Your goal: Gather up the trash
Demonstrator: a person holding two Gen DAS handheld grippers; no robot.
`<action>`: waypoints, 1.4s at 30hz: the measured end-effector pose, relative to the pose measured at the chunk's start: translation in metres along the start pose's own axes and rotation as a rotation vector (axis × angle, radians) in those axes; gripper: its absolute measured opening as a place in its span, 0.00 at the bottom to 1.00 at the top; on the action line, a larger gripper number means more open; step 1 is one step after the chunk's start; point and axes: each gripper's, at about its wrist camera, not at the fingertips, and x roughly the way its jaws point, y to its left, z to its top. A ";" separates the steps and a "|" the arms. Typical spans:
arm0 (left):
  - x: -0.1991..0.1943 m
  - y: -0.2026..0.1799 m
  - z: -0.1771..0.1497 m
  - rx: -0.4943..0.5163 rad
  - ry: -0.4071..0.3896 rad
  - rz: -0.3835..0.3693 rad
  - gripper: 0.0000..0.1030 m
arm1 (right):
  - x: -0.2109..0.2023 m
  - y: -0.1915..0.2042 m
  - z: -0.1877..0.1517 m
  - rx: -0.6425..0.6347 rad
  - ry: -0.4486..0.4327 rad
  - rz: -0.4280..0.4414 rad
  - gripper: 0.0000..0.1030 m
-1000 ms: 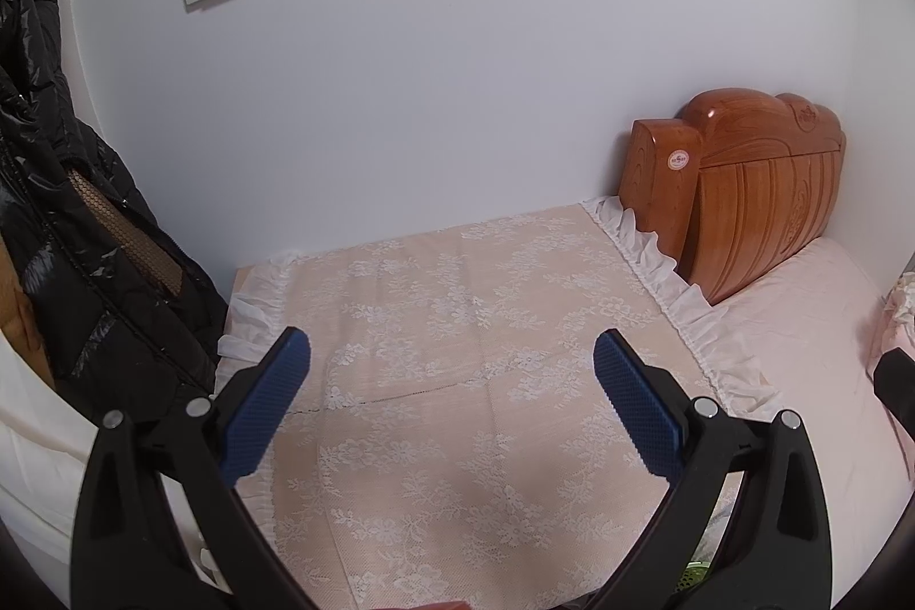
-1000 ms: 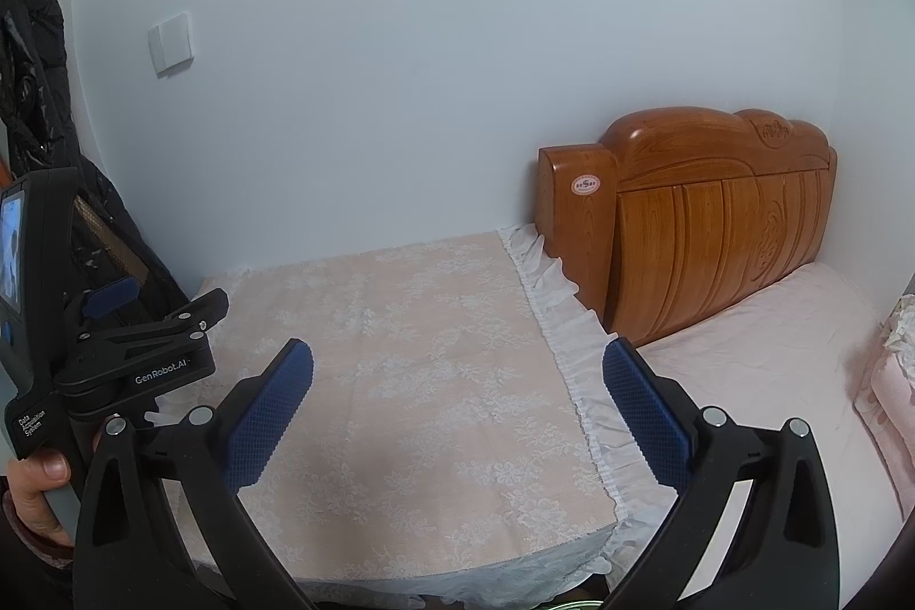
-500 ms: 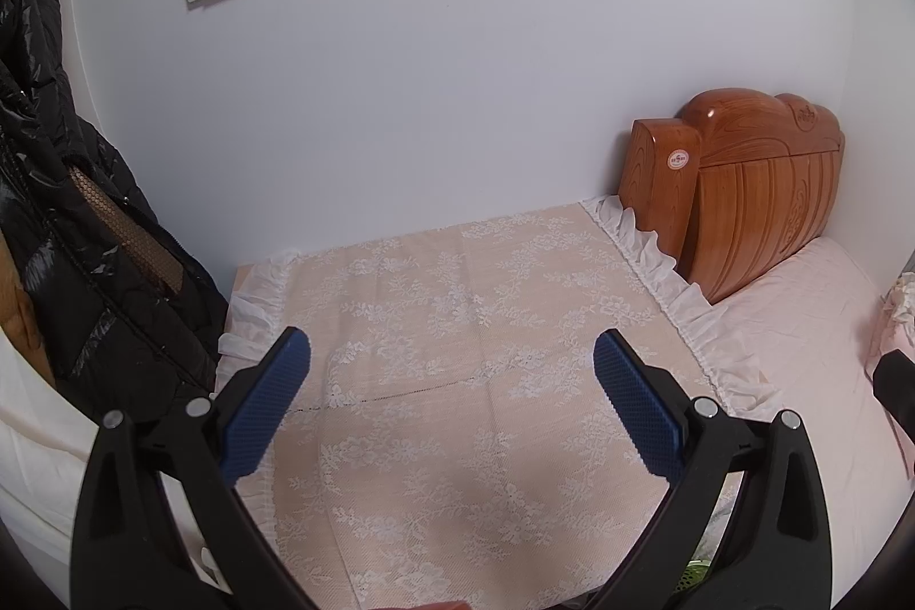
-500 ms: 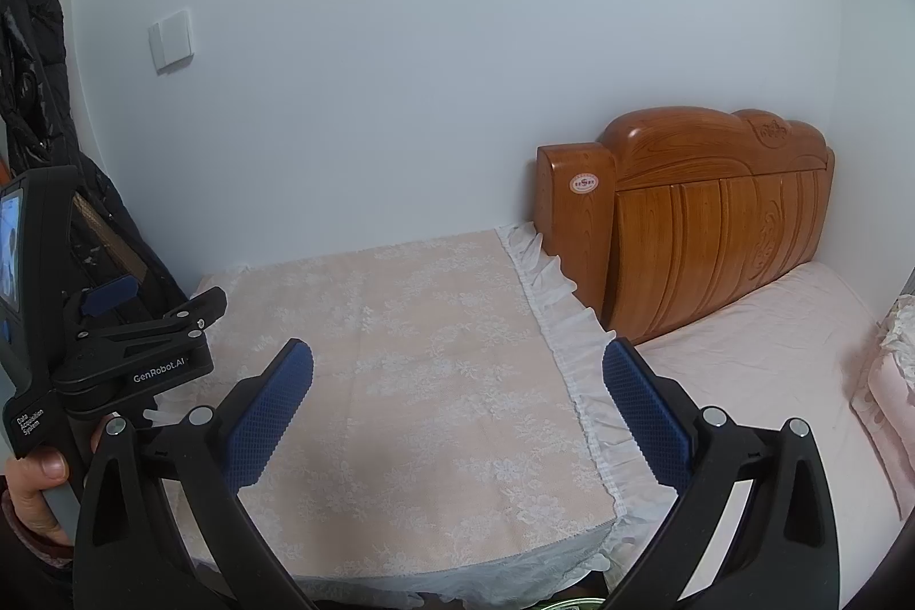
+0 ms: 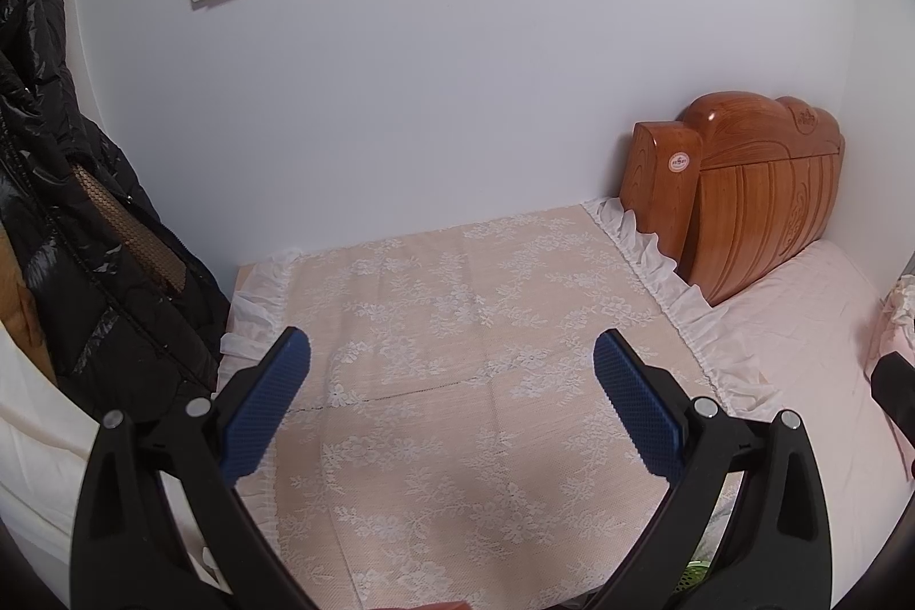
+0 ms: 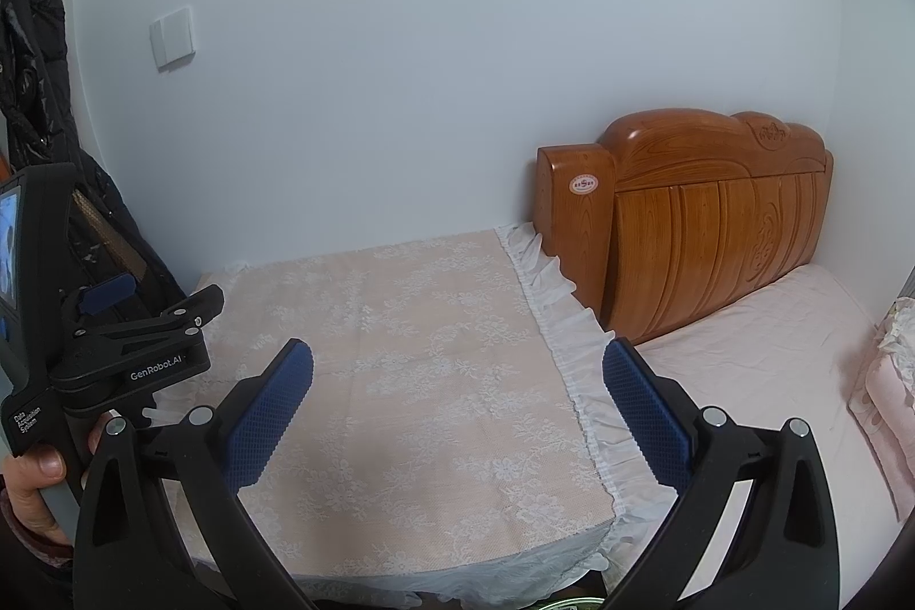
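Almost nothing has changed over the last second: both views keep the same framing of the lace cloth and the wooden headboard, with only a slight drift of the cameras. That tells you little about the task. No trash shows anywhere on the cloth-covered bench or on the pink bed sheet, so this scene fits either a surface yet to be searched elsewhere or one already cleared. A sliver of something green shows at the lower edge of the left view, below the bench front; it may be a bin or basket, but too little of it shows to tell.

Your left claw hangs above the near half of the bench, released, jaws spread wide with nothing between the blue pads. Your right claw is likewise released and empty, held over the frilled right edge of the cloth where it meets the bed. In the right view your left hand grips the left device's handle, level and pointed toward the wall. A black puffer jacket hangs at the far left.
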 end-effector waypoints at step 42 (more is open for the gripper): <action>0.001 -0.003 0.001 0.010 0.005 -0.017 0.92 | 0.000 0.003 -0.002 -0.015 0.012 0.001 0.98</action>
